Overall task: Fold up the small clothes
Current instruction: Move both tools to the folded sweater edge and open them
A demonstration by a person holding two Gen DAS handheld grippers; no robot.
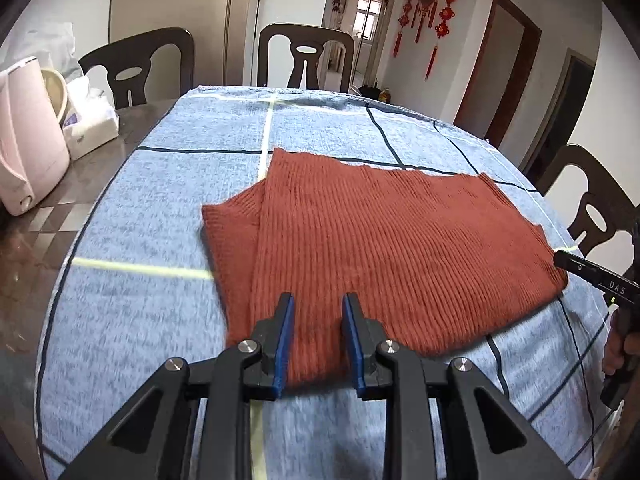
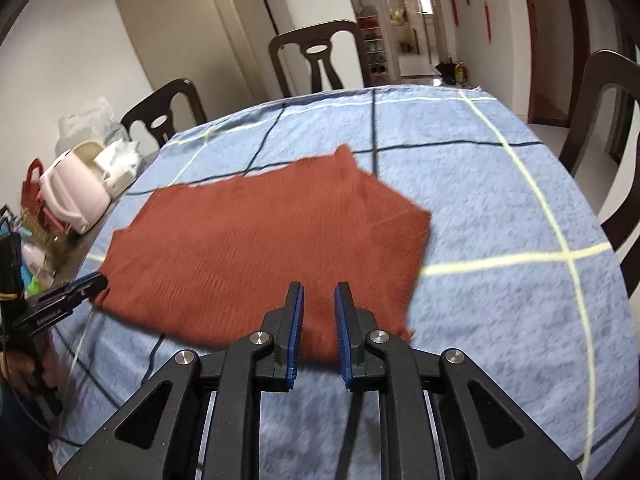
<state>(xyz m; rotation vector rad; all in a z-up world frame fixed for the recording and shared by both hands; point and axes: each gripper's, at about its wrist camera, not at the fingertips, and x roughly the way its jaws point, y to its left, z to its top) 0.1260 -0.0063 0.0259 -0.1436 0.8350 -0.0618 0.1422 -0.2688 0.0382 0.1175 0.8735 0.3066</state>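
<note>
A rust-red ribbed knit garment (image 1: 384, 248) lies flat near the middle of a dining table draped in a blue checked cloth (image 1: 132, 216), its long axis running across the table from one gripper's side to the other. The left gripper (image 1: 318, 312) hangs over the garment's near edge by its left end, blue pads (image 1: 285, 336) parted to a narrow gap; the knit shows below that gap, but the pads press on nothing. The right gripper (image 2: 319, 300) hovers above the near edge toward the right end, its jaws likewise narrowly apart and empty. Each claw points forward and down, so the cloth lies straight ahead and just beneath both sets of fingertips; neither hand looks clearly nearer, and the coming grasp likely depends on each claw dropping onto its own near corner.

The fabric is a soft, thick vertical rib, already doubled: a lower layer peeks out along the left side, and the far right corner juts up in a small point. The tablecloth looks coarse and slightly nubbly. A pale pink kettle (image 1: 28, 140) and a tissue pack (image 1: 90, 116) stand on the bare dark tabletop to the left, well apart from the garment. Dark wooden chairs (image 1: 306, 56) ring the table.
</note>
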